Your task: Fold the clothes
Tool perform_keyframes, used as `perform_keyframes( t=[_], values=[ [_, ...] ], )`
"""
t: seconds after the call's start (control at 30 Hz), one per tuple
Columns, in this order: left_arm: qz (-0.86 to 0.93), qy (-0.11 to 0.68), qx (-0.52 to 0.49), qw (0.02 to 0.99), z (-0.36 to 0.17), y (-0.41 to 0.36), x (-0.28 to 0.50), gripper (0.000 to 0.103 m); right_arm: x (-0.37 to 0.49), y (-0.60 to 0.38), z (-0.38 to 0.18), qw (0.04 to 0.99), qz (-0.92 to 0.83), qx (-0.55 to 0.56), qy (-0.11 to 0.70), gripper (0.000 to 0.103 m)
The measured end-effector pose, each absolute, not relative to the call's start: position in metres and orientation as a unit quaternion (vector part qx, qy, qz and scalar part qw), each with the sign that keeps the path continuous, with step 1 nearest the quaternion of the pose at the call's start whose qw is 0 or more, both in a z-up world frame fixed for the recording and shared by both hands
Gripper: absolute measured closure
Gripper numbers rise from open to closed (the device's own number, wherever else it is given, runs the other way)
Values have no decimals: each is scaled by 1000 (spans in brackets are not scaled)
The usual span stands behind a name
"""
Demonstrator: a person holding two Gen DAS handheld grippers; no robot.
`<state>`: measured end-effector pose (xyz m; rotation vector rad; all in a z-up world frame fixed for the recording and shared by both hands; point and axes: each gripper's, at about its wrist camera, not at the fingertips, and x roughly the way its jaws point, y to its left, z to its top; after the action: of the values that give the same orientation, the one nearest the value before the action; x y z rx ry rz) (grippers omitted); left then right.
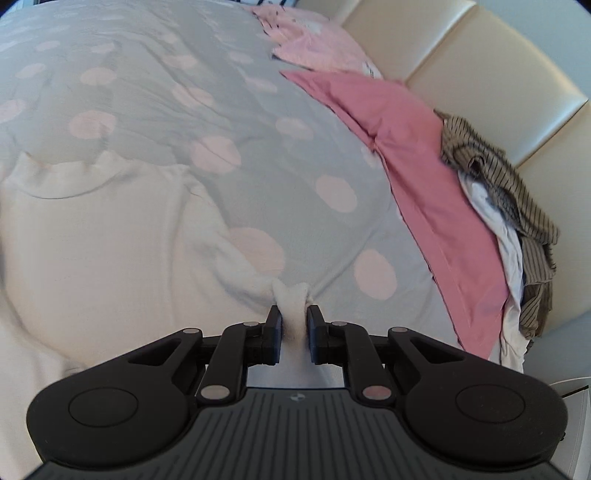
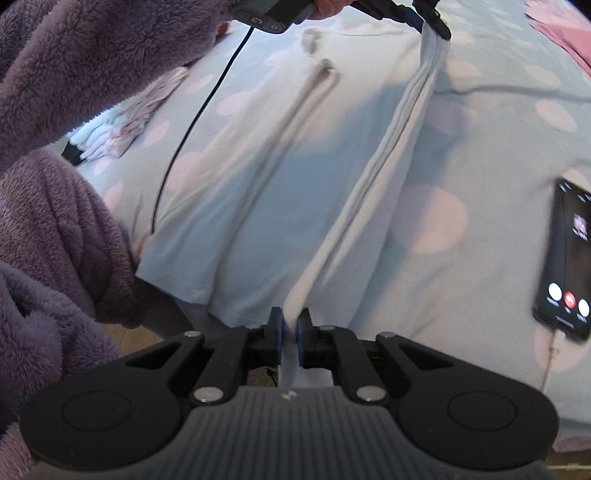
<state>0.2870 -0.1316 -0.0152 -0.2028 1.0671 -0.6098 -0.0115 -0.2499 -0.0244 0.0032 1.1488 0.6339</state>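
The left gripper (image 1: 294, 316) has its jaws pinching a bunched tuft of the white top (image 1: 92, 236) at its side edge, and the cloth fills the gap between the pads. The right gripper (image 2: 290, 320) has its jaws pressed together on the same side edge down at the hem, with a thin strip of fabric running between the blue pads. In the right wrist view the left gripper (image 2: 437, 26) shows at the far end of that edge, so the two grips hold one long raised ridge of cloth between them.

The step in hand looks like the first lengthwise fold: carrying this side edge across the body of the top. To do it well, I would keep both grips at the same height and the ridge taut, move the two hands together so the edge stays straight, and lay it down parallel to the opposite side before letting go. A slack middle would probably leave a crooked crease.

The top is white, soft and thin, with a high ribbed neck, lying flat on the bed (image 1: 207, 85) near its front edge, its sleeve folded along the body. The cover under it is grey with pink dots. A phone (image 2: 567, 258) with a lit screen lies on the bed well apart from the top, and a cable (image 2: 192, 129) crosses the top's other side.
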Motion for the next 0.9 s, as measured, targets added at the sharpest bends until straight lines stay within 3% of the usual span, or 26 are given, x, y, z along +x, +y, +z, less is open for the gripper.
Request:
perform_keyframes(
  t=[0.27,0.7,0.77,0.9],
  values=[
    [-279,482,-156,816,-37,-52,284,92,-1,-201,-30,768,329,-29,550,94],
    [-281,487,-188,806,-94,-2,293,91,20,-160,-56,736,331,-47,588,94],
    [-284,481,-187,808,-92,0,291,82,20,-158,-57,735,330,-51,590,94],
    [-278,459,-187,823,-74,7,282,55,20,-160,-60,731,332,-42,594,85]
  ],
)
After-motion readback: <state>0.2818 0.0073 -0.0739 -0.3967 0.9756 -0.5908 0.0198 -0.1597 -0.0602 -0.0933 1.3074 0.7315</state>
